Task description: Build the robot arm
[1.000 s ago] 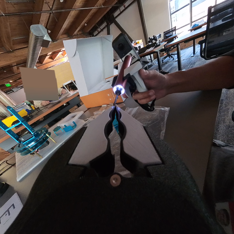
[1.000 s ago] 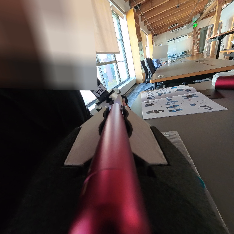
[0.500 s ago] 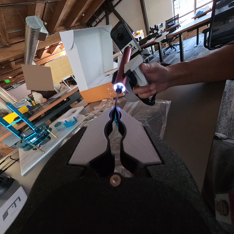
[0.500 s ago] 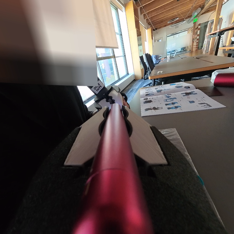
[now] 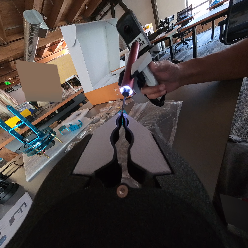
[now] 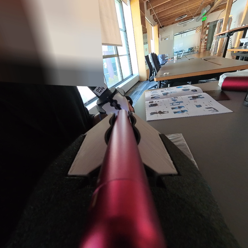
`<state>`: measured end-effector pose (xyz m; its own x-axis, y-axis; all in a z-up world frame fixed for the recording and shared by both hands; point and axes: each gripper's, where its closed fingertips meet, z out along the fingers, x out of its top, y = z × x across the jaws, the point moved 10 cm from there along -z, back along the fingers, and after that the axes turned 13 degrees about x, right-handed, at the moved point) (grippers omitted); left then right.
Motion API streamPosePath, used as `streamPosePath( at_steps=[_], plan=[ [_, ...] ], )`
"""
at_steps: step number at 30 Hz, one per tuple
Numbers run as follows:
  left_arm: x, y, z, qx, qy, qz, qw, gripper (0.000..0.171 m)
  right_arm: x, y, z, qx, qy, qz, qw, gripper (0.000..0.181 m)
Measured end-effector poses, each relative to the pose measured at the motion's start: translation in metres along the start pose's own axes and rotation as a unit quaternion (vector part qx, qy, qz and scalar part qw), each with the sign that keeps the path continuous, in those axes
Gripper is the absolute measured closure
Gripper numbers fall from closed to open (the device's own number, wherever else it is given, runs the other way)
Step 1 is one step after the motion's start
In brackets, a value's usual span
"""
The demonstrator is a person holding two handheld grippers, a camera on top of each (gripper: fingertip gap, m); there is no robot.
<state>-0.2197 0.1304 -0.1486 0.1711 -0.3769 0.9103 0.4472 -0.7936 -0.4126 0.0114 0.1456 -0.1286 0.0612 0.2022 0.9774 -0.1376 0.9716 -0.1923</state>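
Observation:
My left gripper (image 5: pixel 122 116) is shut on a small blue metal part (image 5: pixel 122 118) held between its fingertips above the table. My right gripper (image 6: pixel 122 114) is shut on a red electric screwdriver (image 6: pixel 120 154) that runs along its fingers. In the left wrist view the screwdriver (image 5: pixel 129 69) has its ring light on. Its thin bit (image 5: pixel 124 104) points down and meets a small screw on the blue part. A hand (image 5: pixel 165 76) holds the right gripper. The left gripper also shows in the right wrist view (image 6: pixel 114 102), just past the screwdriver's tip.
An open white and orange box (image 5: pixel 96 69) stands behind. Small bags of hardware (image 5: pixel 107 115), a clear plastic bag (image 5: pixel 154 118), blue brackets (image 5: pixel 72 127) and a blue assembly (image 5: pixel 26 136) on a foam sheet lie on the table. An open manual (image 6: pixel 185 102) lies to the right.
The right gripper with the screwdriver has risen and tilted more upright, its bit still on the blue part. The left gripper stays shut on the part.

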Motion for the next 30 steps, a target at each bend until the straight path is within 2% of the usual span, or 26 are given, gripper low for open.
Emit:
streamPosePath(
  at_steps=[19,28,30],
  plan=[
    [-0.0047,0.0035,-0.0021,0.000,-0.038,0.045,0.998,0.171,-0.0028,-0.0020,0.0059,-0.022,-0.054,-0.023,0.998,0.159],
    [-0.0034,0.0034,-0.0017,0.002,-0.039,0.031,0.999,0.171,-0.0017,-0.0027,0.0063,-0.015,-0.042,-0.011,0.999,0.159],
    [-0.0031,0.0022,-0.0016,0.004,-0.043,0.021,0.999,0.162,-0.0001,-0.0027,0.0033,-0.015,-0.037,-0.009,0.999,0.159]
  ],
)
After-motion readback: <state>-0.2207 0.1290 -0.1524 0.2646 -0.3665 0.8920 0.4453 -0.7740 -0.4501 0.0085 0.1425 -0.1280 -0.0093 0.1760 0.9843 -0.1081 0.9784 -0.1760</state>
